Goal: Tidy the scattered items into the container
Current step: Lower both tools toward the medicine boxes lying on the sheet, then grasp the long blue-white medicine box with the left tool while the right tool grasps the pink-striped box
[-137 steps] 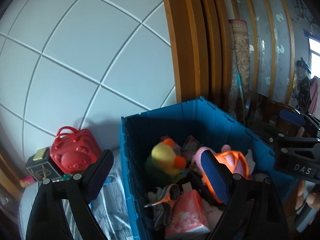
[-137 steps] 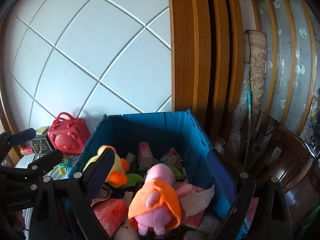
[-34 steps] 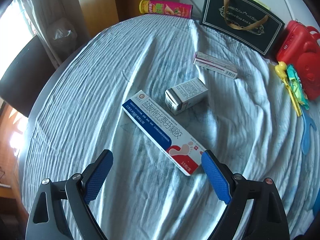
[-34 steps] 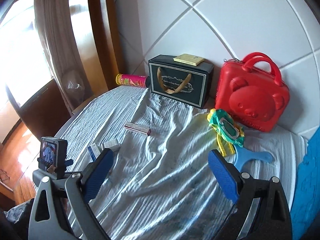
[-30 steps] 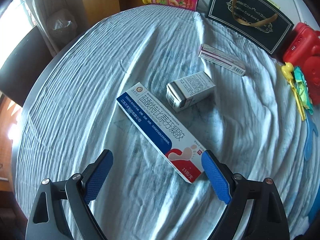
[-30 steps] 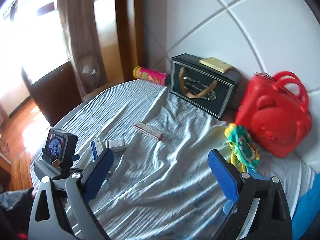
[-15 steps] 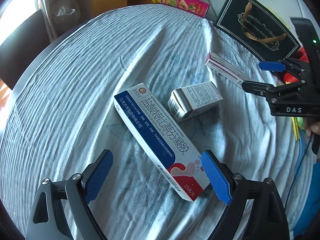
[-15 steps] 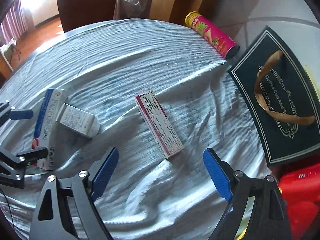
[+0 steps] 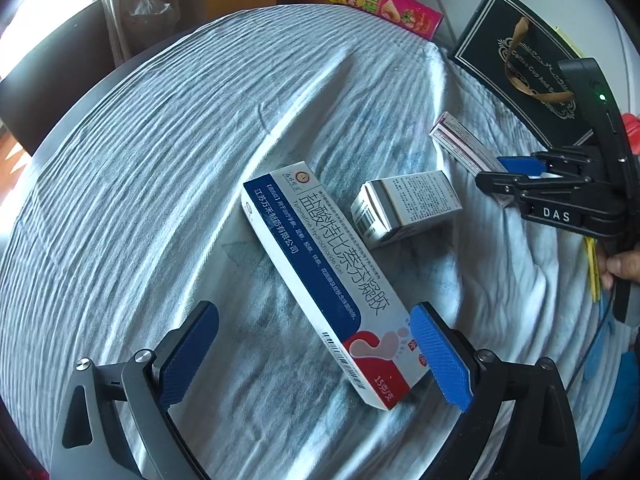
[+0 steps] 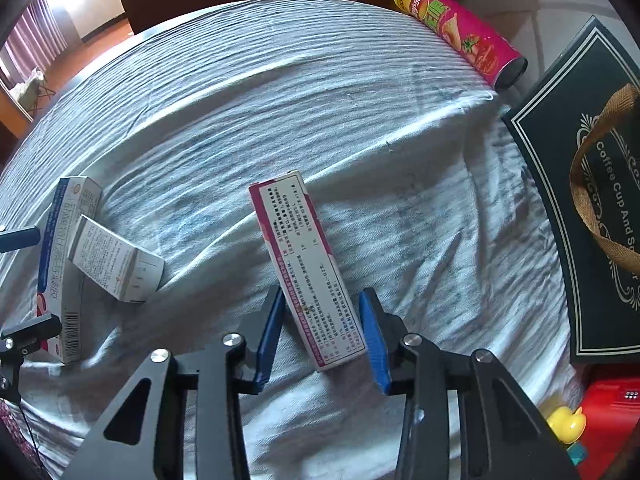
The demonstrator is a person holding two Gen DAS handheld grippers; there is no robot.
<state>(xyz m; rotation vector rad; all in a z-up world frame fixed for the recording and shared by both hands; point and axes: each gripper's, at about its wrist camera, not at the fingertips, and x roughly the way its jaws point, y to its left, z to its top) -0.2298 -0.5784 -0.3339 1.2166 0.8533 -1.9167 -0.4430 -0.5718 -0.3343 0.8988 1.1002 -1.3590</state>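
A long blue-and-white medicine box (image 9: 324, 280) lies on the striped cloth; it also shows in the right wrist view (image 10: 60, 268). My left gripper (image 9: 316, 354) is open, its fingers either side of the box's near end. A small white box (image 9: 404, 208) lies beside it, also in the right wrist view (image 10: 116, 264). A pink-edged box (image 10: 308, 268) lies between the narrowed fingers of my right gripper (image 10: 322, 336), which are close to its sides with small gaps; it also shows in the left wrist view (image 9: 460, 144). The container is out of view.
A pink crisp tube (image 10: 460, 28) lies at the table's far edge. A black gift bag (image 10: 592, 208) stands at the right, with a red case (image 10: 612, 404) and a yellow duck toy (image 10: 566, 424) near it. A dark chair (image 9: 52, 48) stands beyond the table.
Both grippers have come down from the blue crate to the table. The left has closed in around the long blue box. The right has narrowed around the pink-edged box.
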